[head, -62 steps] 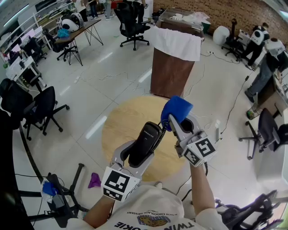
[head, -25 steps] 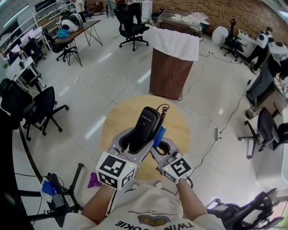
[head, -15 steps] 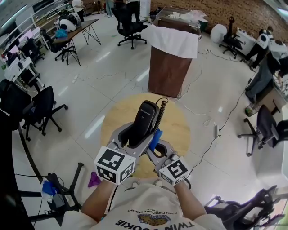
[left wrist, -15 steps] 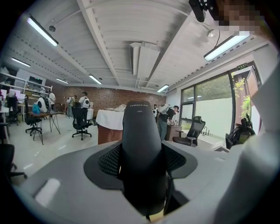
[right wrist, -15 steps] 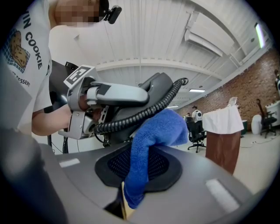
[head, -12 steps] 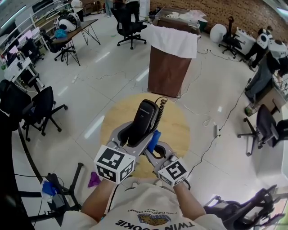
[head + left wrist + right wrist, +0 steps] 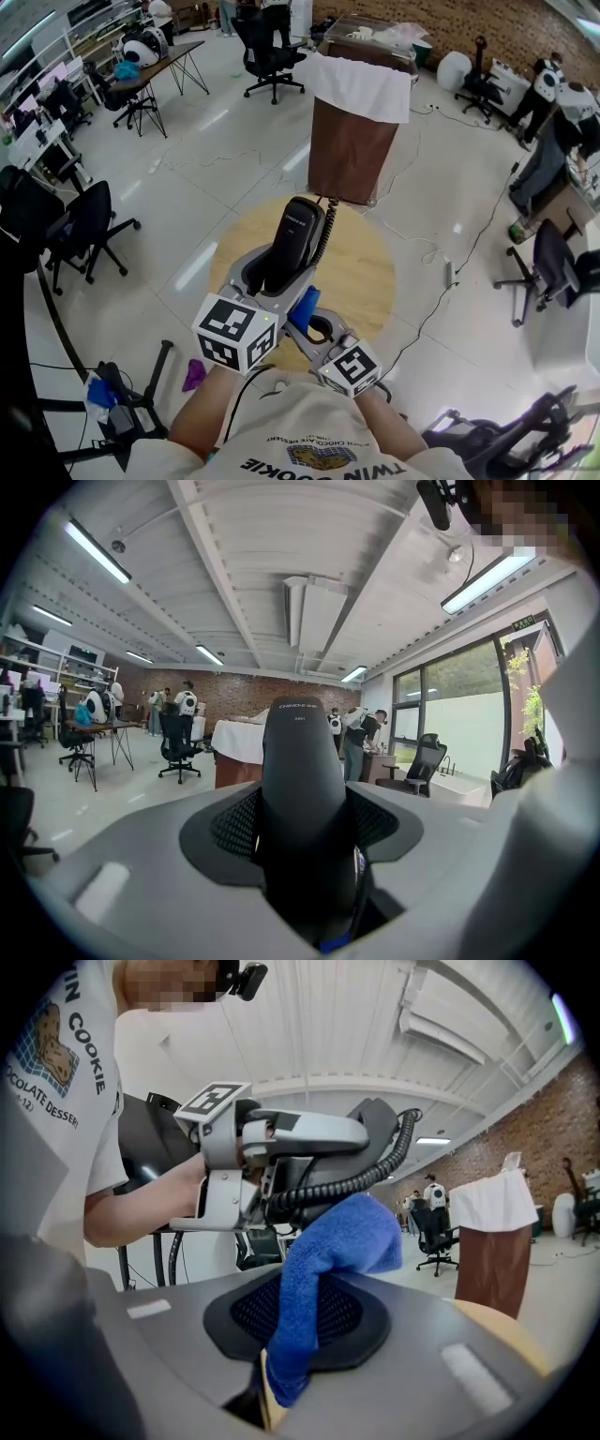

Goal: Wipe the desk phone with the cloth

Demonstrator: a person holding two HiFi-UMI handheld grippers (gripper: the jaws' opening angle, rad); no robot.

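A black phone handset [image 7: 295, 239] stands upright over the round wooden table [image 7: 366, 272], with my left gripper [image 7: 270, 281] shut on its lower half. Its coiled cord [image 7: 325, 227] hangs down the right side. In the left gripper view the handset [image 7: 302, 780] fills the space between the jaws. My right gripper [image 7: 309, 319] is shut on a blue cloth [image 7: 302, 307], low beside the left gripper and under the handset's right side. In the right gripper view the cloth [image 7: 328, 1251] sticks up from the jaws, just below the cord [image 7: 375, 1171] and the left gripper's body [image 7: 281, 1143].
A brown stand draped in white [image 7: 354, 122] rises behind the table. Office chairs [image 7: 89, 225] stand at the left and right. A purple rag [image 7: 195, 377] lies on the floor at lower left, and cables trail across the floor at right.
The right gripper has brought the blue cloth down from the handset's top, along its right side, toward the person. The left gripper and handset have hardly moved.
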